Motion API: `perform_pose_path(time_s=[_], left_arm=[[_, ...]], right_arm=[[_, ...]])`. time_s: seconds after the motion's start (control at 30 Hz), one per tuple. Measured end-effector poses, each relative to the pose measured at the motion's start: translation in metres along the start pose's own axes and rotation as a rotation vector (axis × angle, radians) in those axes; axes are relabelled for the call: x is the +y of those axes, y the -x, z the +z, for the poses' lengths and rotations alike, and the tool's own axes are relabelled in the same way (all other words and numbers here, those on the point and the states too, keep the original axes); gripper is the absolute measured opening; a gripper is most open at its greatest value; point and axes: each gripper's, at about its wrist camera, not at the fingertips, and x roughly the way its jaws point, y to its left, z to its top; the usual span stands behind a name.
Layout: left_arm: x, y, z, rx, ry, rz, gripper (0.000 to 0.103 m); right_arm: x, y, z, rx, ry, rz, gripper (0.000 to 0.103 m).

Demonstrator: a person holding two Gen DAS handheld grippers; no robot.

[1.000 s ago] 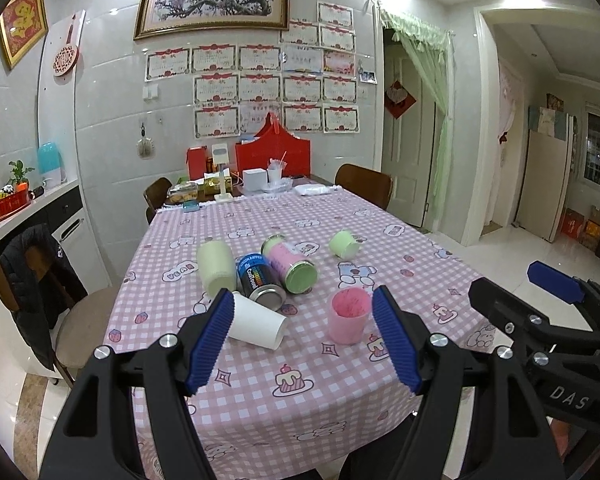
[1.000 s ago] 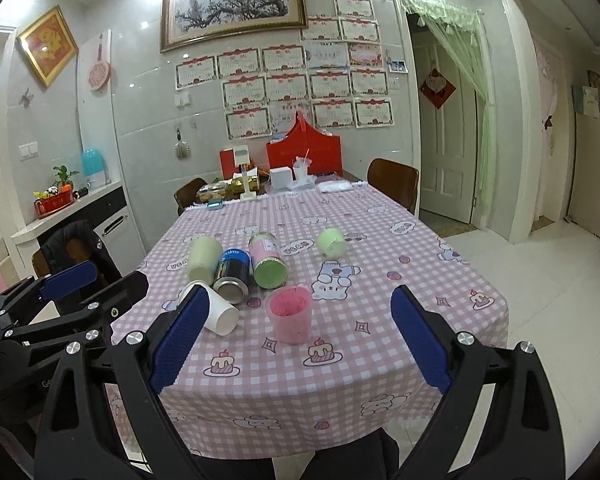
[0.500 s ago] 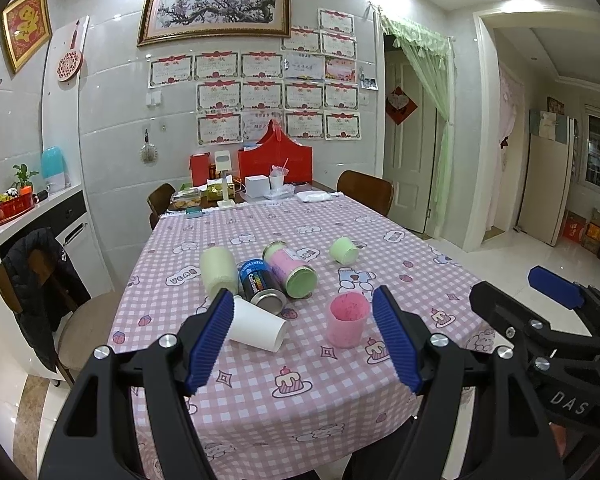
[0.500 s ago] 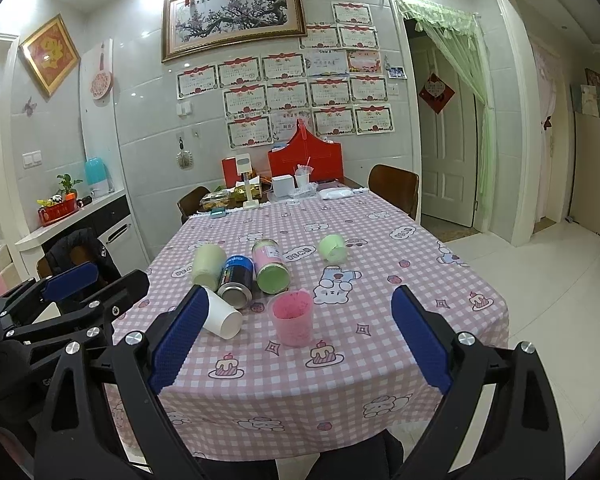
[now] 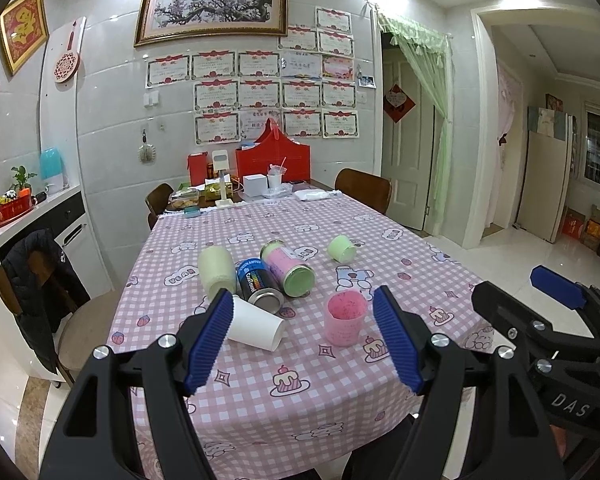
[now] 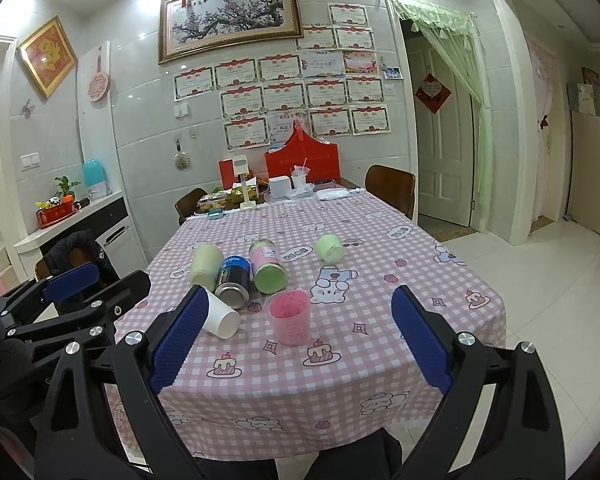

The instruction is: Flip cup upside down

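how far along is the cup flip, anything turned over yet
Nothing is done yet: the pink cup stands upright, mouth up, on the checked tablecloth. In hand: nothing; the left gripper and right gripper are both open and short of the table. Left: reach, grasp and invert the cup.

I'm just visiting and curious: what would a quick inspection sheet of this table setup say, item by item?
Surface: table under a pink checked cloth with cartoon prints.
Job's things: pink cup upright, mouth up, near the front edge, not yet flipped.
Clutter: white paper cup, blue can, pink can, pale yellow cup and small green cup, all lying on their sides; red box and oddments at the far end.
Grippers: left gripper and right gripper both open, short of the table, holding nothing.
Cables: nothing seen.
Surroundings: chairs, certificates on the tiled wall, framed painting, doorway with green curtain.
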Motion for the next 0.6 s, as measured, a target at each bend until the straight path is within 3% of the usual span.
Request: perform_pose_path(time_s=[0.6], left_arm=[[-0.0002, -0.0026, 0.0039, 0.009, -0.007, 0.0, 0.072]], right_arm=[[-0.0011, -0.0038, 0.0014, 0.006, -0.007, -0.011, 0.092]])
